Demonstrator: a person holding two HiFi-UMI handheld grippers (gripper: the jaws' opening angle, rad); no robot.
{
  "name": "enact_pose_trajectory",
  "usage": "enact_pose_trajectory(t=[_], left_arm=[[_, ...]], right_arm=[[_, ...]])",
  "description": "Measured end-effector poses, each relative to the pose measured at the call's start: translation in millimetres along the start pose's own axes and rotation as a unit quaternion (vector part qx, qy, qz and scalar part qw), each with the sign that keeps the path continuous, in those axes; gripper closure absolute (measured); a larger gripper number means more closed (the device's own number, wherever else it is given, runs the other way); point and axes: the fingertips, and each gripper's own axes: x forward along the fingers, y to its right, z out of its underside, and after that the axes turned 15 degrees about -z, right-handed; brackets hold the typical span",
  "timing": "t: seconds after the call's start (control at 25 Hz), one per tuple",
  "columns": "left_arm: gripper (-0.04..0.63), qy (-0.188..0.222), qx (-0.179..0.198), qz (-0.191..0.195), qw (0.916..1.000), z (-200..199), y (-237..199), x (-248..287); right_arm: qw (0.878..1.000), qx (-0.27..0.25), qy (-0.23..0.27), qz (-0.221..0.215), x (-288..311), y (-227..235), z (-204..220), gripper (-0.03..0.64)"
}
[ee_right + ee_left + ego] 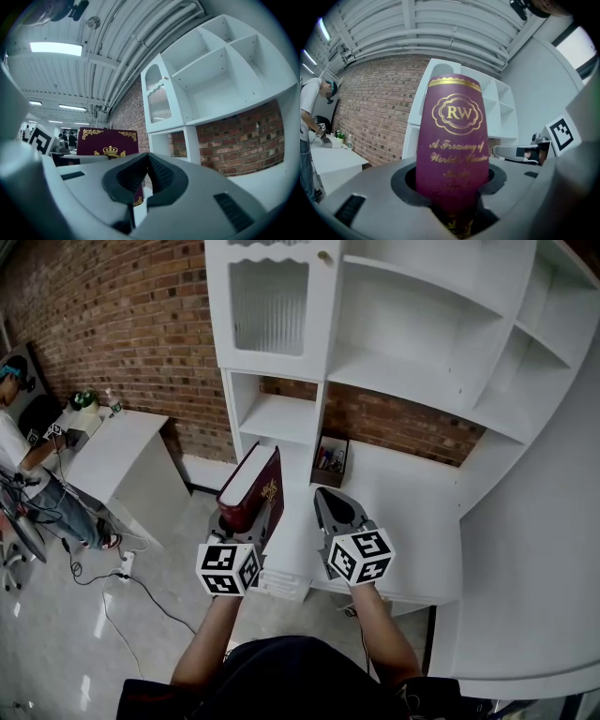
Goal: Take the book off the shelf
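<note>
A maroon book with gold lettering stands upright in my left gripper, clear of the white shelf unit and level with its low cubby. In the left gripper view the book's spine fills the middle, clamped between the jaws. My right gripper hangs beside it on the right, its jaws closed together with nothing between them. The right gripper view shows the book's cover to the left of the closed pads.
A white desk surface runs under the shelves, with a small box of pens at its back. A white table stands at the left by the brick wall. A person works there. Cables lie on the floor.
</note>
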Motion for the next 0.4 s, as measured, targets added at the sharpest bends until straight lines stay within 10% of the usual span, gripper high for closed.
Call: enact_pose_trajectory(t=[0.4], left_arm=[[0.36,-0.001,-0.007,0.022,0.9997,-2,-15,-6]], right_arm=[[1.0,-0.01,0.003,0.019,10,-19,-4,0.598]])
